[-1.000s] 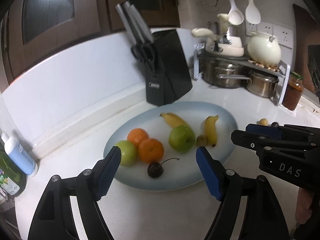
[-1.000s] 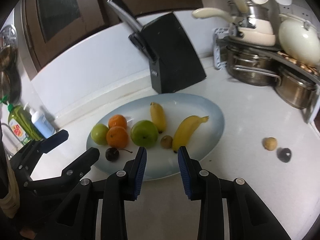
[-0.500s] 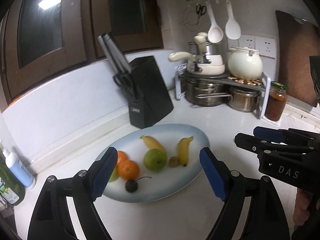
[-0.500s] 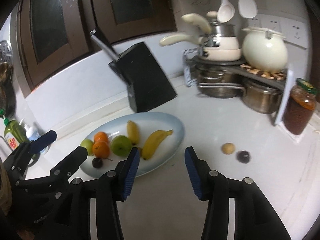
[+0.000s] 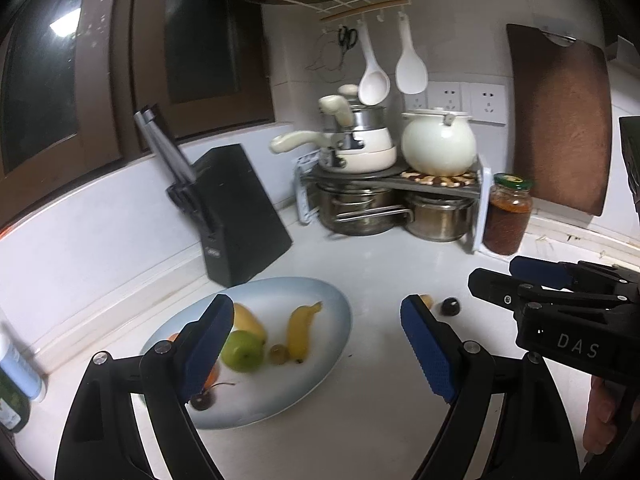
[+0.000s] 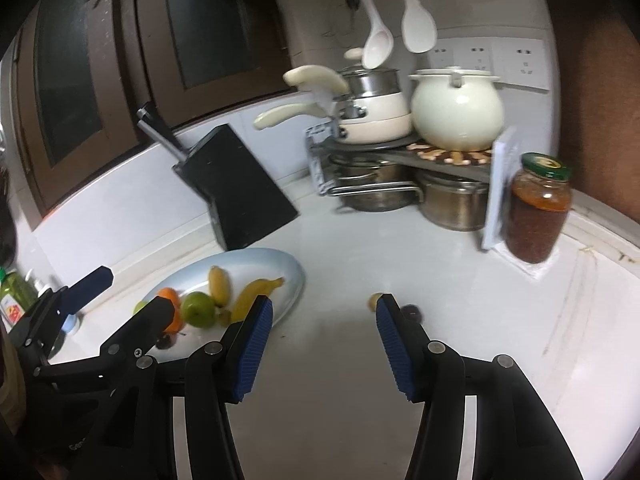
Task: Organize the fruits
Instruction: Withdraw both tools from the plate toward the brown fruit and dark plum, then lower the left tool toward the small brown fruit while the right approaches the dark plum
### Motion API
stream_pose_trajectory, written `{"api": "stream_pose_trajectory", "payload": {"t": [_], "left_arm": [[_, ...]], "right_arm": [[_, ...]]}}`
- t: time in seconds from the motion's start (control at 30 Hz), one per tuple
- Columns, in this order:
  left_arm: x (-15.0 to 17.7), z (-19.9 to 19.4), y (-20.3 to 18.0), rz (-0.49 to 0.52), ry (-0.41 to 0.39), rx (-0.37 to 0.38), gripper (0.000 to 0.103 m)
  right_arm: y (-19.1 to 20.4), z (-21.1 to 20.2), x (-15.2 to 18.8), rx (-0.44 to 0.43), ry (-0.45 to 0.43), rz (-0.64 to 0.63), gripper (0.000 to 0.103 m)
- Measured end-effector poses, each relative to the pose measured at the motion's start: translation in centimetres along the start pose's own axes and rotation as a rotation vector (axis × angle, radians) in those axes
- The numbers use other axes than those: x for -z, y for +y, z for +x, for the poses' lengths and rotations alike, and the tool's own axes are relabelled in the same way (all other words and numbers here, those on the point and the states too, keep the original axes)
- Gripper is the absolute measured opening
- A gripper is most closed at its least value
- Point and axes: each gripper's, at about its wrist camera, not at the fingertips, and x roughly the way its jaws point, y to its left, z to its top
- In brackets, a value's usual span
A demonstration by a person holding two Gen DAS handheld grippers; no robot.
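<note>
We are seeing the pale blue oval plate [image 5: 320, 364] of fruit sitting lower and further left than before. Right gripper [image 6: 324, 344] jaws have just been opening, empty; left gripper [image 5: 318, 350] is gaping, empty, both angling down over the white counter [image 6: 400, 264].

You're shooting in pretty dim kitchen light; a ceiling lamp glares off the cabinet glass [image 5: 64, 22] upper left, fruit looks motion-smeared, and corners go black.
</note>
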Motion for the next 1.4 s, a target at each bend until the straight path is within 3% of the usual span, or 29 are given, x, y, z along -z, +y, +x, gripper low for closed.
{"api": "stream_pose_trajectory", "payload": {"t": [0.47, 0.8, 1.0, 1.4], "left_arm": [[-1.4, 1.0, -3.1, 0.013, -0.025, 0.07, 0.086], [-2.2, 2.9, -4.3, 0.01, -0.012, 0.115, 0.086], [-2.2, 4.6, -4.3, 0.001, 0.021, 0.123, 0.086], [-0.3, 10.0, -5.7, 0.116, 0.111, 0.156, 0.08]], "right_arm": [[-3.6, -1.7, -0.6, 0.097, -0.045, 0.033, 0.055], [-5.0, -1.3, -0.7, 0.12, -0.039, 0.042, 0.055], [-5.8, 0.3, -0.4, 0.133, -0.005, 0.048, 0.055], [-7.4, 5.4, 1.2, 0.122, 0.121, 0.05, 0.055]]}}
